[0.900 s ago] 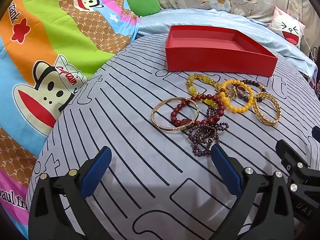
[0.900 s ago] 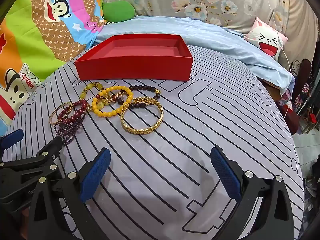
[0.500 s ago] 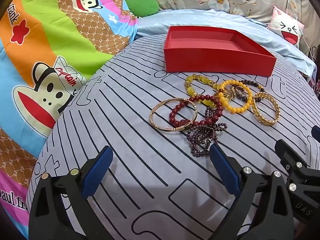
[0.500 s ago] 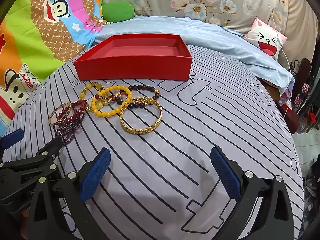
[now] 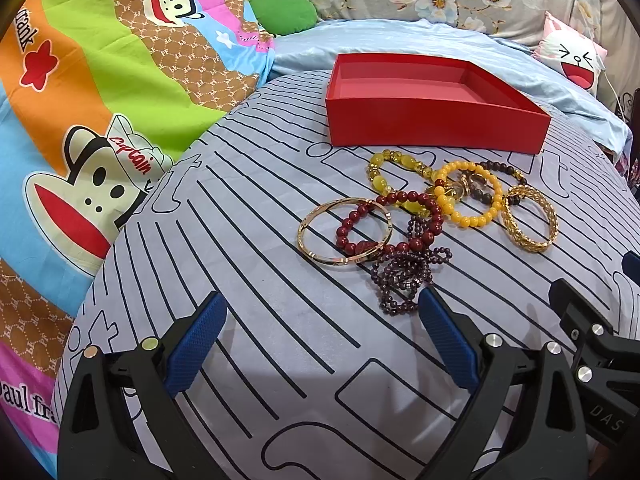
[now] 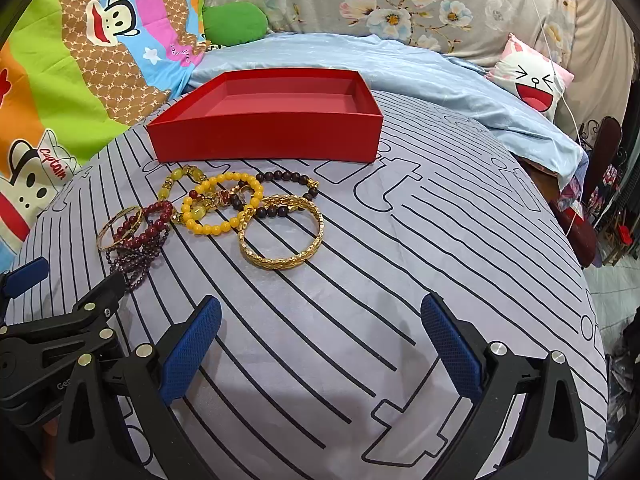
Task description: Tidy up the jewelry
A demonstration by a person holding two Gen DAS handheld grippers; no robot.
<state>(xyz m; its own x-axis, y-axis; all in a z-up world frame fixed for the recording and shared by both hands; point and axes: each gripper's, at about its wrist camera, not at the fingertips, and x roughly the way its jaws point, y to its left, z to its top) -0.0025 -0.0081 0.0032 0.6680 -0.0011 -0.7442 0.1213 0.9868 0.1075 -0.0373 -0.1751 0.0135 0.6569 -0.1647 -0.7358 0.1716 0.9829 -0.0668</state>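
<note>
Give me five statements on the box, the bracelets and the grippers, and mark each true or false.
1. The red box holds no jewelry. True.
2. The gold chain bracelet lies inside the box. False: it lies on the striped sheet, in front of the box.
3. Both the left gripper and the right gripper are open and empty. True.
4. The yellow bead bracelet lies apart from all others. False: it overlaps its neighbours.
5. The thin gold bangle overlaps the dark red bead bracelet. True.
</note>
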